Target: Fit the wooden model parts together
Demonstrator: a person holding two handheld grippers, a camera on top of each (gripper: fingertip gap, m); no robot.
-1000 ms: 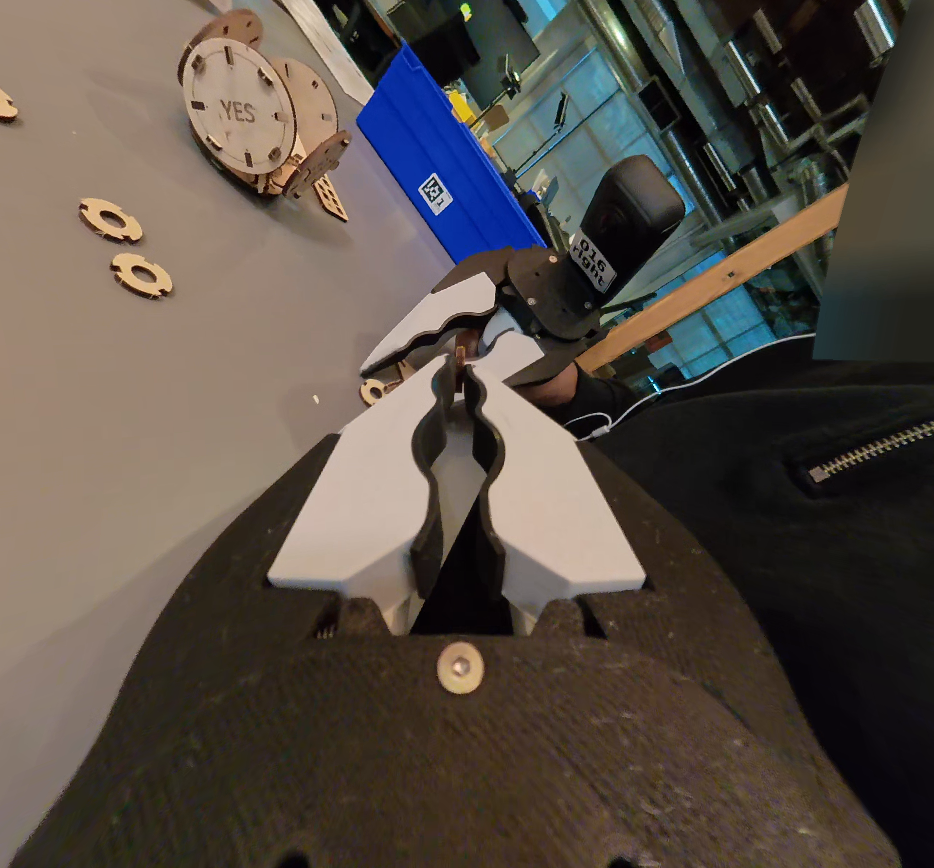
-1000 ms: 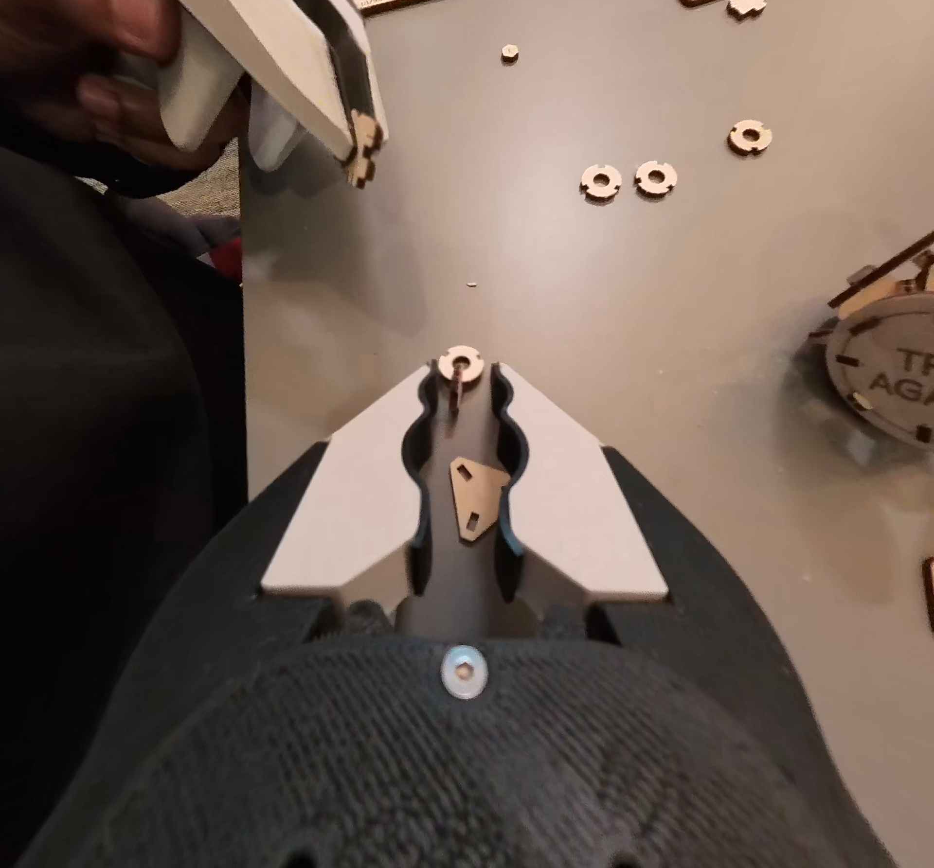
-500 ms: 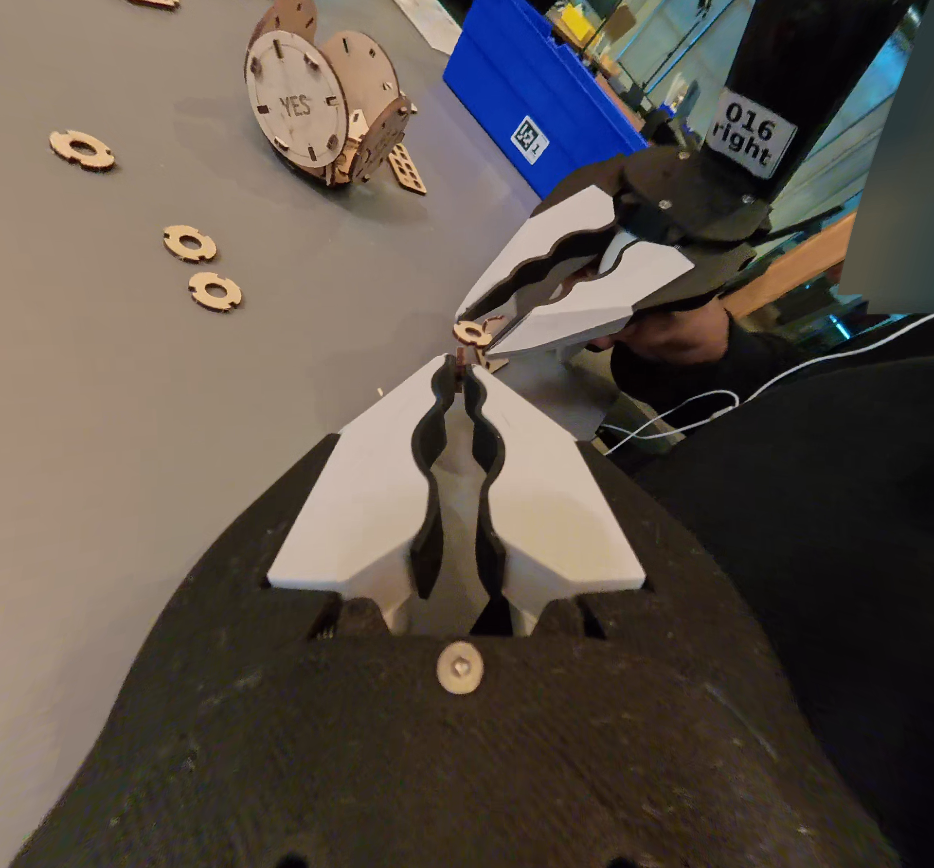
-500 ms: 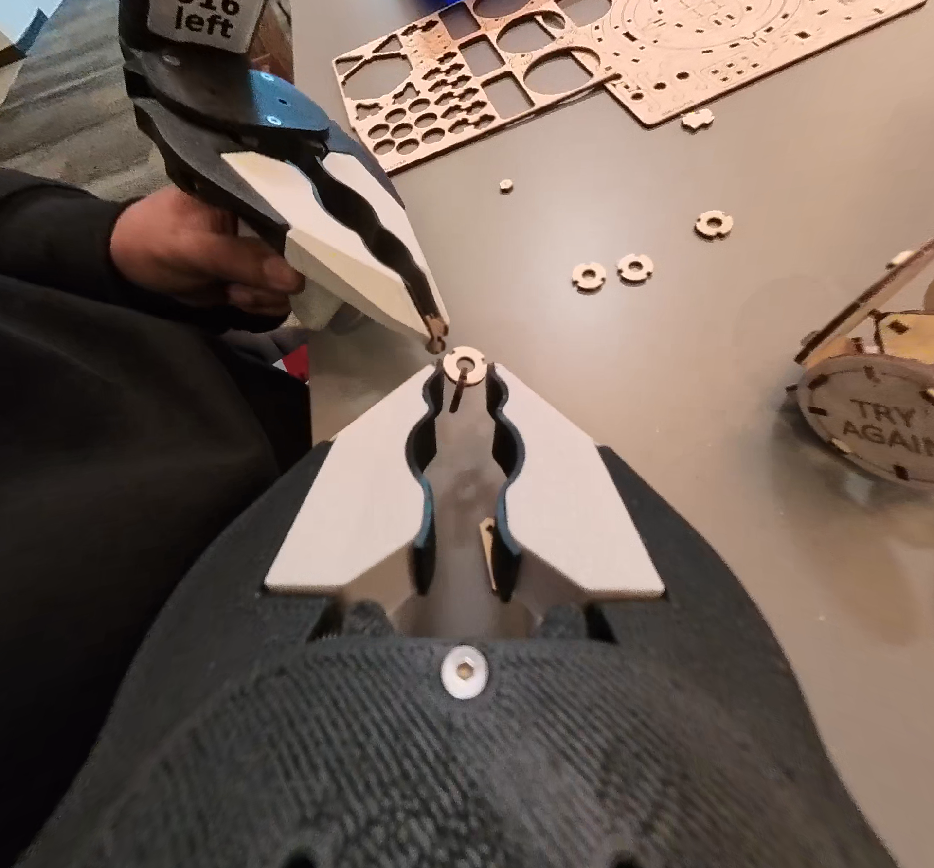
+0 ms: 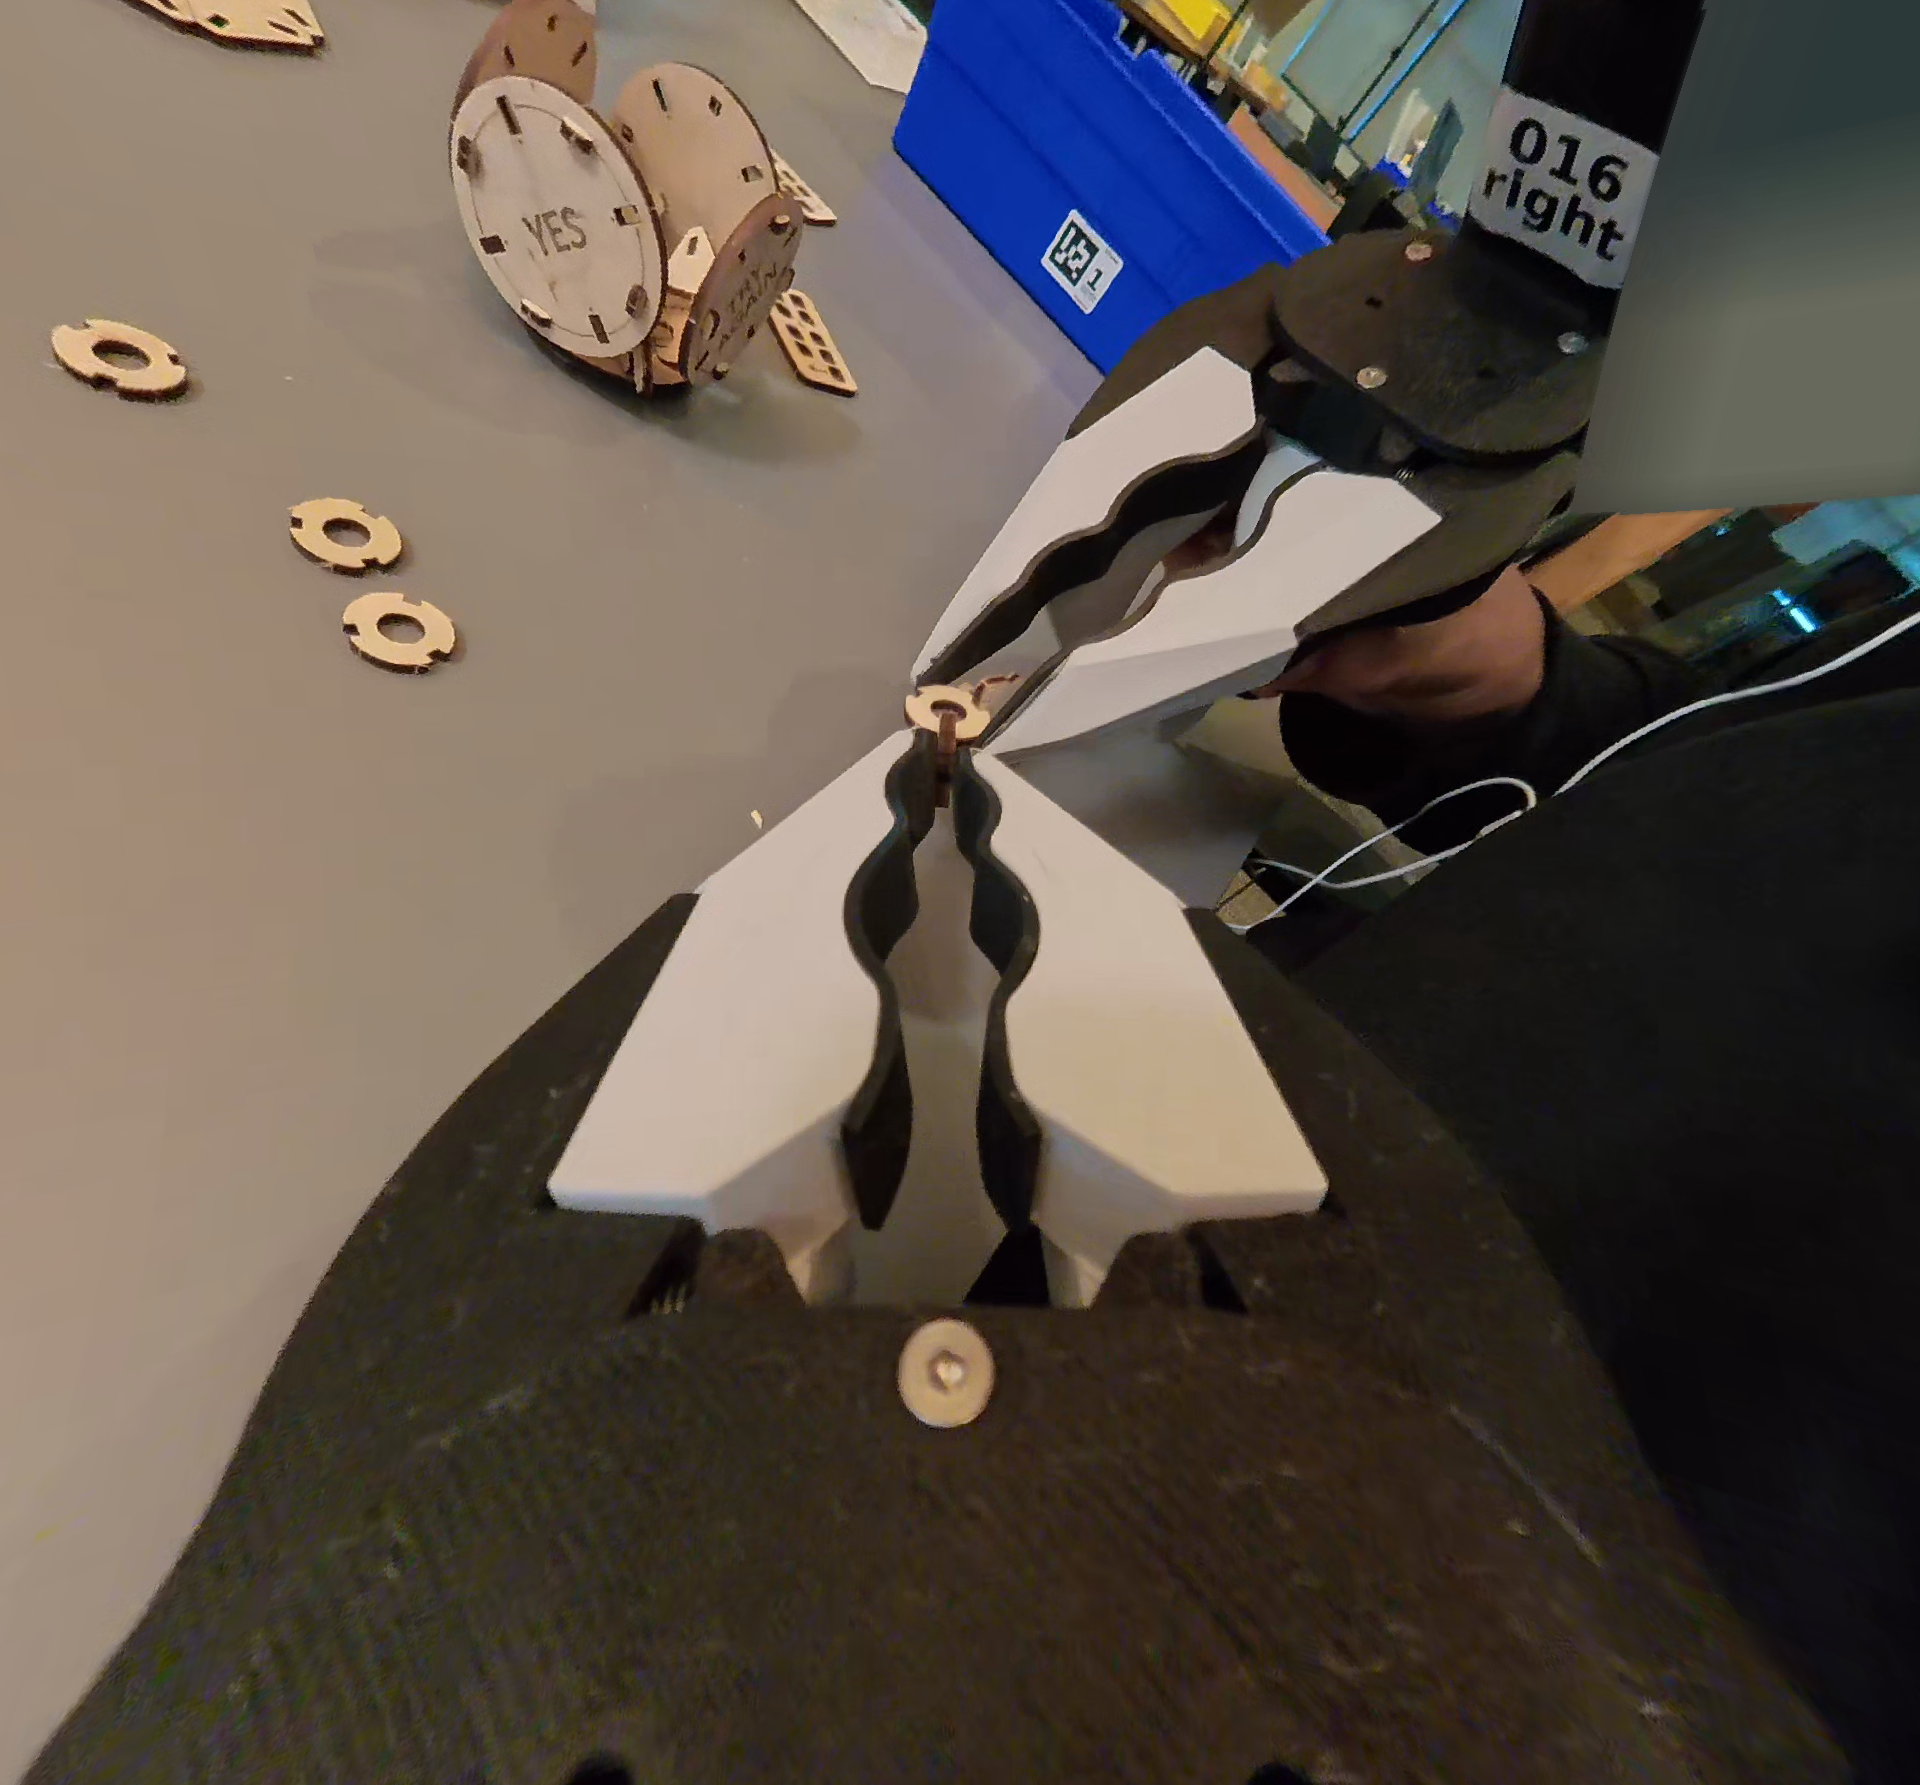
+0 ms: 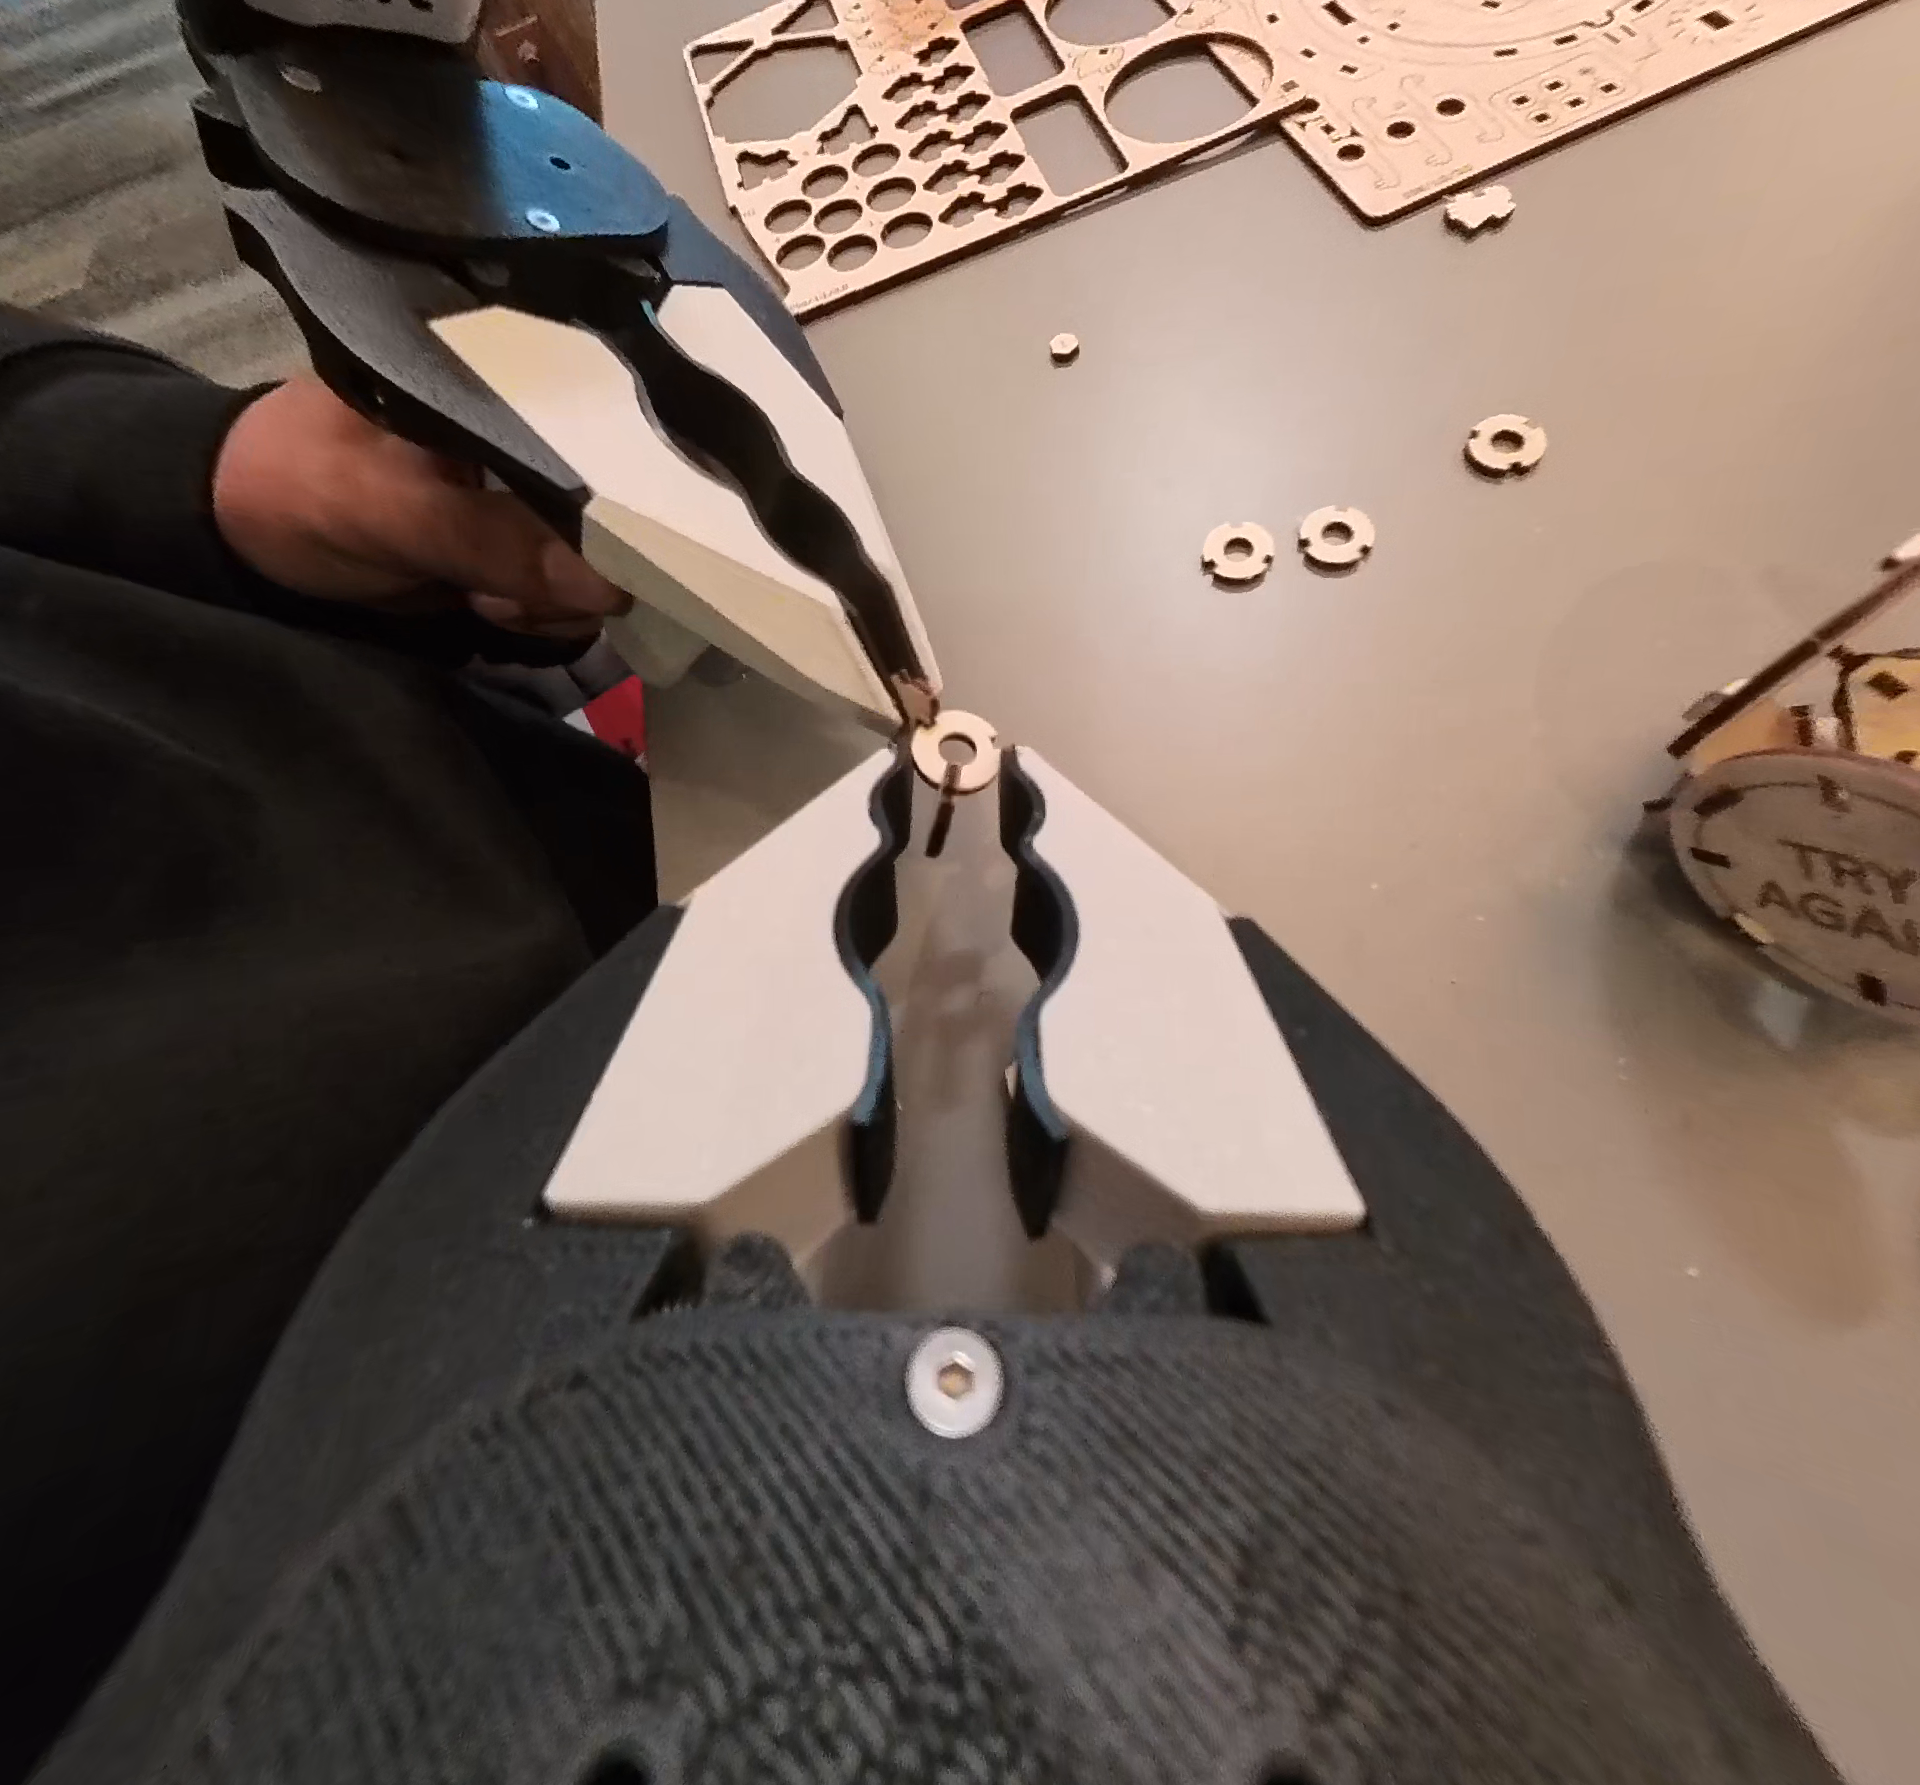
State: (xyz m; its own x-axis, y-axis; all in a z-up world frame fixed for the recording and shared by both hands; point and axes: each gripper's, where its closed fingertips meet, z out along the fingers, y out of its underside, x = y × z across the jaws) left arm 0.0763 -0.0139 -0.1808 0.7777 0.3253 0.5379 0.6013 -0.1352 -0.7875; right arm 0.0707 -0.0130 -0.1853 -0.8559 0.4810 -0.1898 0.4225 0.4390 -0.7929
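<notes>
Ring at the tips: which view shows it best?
Right wrist view: ring lies face-on, hole and notches clear, between the right gripper fingertips. Left wrist view shows it smaller, tilted, partly behind the wooden piece in the left gripper.

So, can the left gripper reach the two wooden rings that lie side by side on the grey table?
Probably yes. The left gripper is shut on a small wooden piece, so it would arrive full, but the table lies bare between it and the two rings.
</notes>
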